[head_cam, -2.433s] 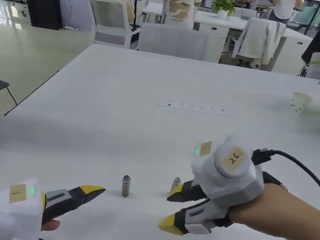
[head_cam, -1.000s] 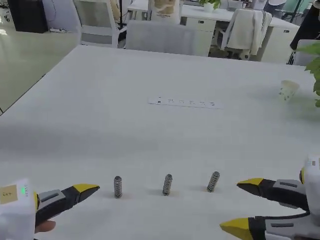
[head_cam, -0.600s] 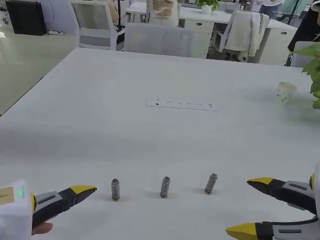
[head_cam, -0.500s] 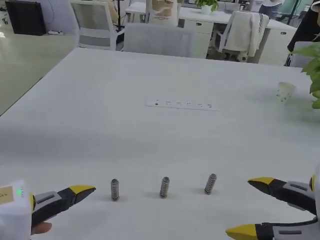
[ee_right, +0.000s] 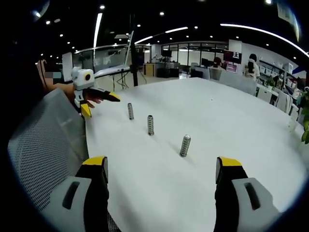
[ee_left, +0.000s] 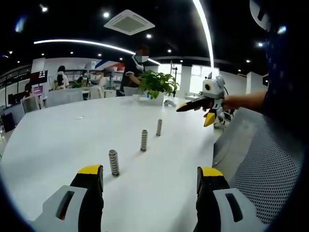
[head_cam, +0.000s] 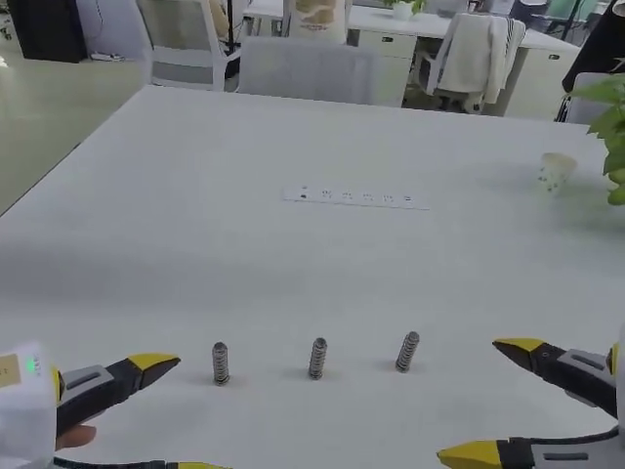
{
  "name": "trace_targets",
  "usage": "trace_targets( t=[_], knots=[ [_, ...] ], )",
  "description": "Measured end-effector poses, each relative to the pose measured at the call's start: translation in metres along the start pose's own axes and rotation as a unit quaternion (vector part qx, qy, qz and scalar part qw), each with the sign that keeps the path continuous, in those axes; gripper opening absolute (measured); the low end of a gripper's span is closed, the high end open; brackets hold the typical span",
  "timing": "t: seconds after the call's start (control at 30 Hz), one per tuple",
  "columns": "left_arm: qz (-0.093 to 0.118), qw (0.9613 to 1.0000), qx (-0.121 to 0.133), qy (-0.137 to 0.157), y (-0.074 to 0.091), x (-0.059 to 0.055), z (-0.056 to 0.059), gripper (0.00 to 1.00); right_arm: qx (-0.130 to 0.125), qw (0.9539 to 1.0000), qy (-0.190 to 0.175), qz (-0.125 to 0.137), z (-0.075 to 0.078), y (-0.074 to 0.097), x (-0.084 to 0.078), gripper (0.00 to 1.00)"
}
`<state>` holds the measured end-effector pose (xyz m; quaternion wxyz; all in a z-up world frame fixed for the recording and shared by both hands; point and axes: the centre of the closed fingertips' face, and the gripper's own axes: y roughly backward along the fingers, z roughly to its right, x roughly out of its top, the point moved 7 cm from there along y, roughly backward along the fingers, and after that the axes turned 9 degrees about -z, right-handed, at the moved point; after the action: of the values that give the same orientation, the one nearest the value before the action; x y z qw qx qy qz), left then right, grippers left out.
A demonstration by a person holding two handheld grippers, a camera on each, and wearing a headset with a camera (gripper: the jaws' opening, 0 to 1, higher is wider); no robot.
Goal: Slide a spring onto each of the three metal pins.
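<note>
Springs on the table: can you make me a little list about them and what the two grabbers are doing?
springs: three small grey metal coils, standing in a row, apart
left spring: upright
middle spring: upright
right spring: leaning slightly
left gripper: open, yellow-tipped, holding nothing
right gripper: open, yellow-tipped, holding nothing
white table: also bears a white socket strip and a pale cup

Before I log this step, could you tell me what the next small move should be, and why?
Probably the right gripper, open and empty, should nudge the rightmost spring upright: it leans slightly, while the middle spring and left spring stand straighter.
</note>
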<state>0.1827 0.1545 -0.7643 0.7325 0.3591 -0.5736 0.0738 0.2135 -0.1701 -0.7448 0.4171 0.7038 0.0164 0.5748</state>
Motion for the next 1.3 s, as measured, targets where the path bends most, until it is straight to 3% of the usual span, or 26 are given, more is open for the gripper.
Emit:
trace_targets(
  t=[0.7,1.3],
  knots=[
    [0.000,0.9999,0.013,0.009,0.005,0.000,-0.002,0.78,0.000,0.9998,-0.008,0.019,-0.002,-0.001,0.009,0.99],
    [0.002,0.9999,0.013,0.002,0.000,0.007,-0.013,0.78,-0.010,0.9998,-0.013,0.014,0.005,-0.002,0.009,0.99]
  ],
)
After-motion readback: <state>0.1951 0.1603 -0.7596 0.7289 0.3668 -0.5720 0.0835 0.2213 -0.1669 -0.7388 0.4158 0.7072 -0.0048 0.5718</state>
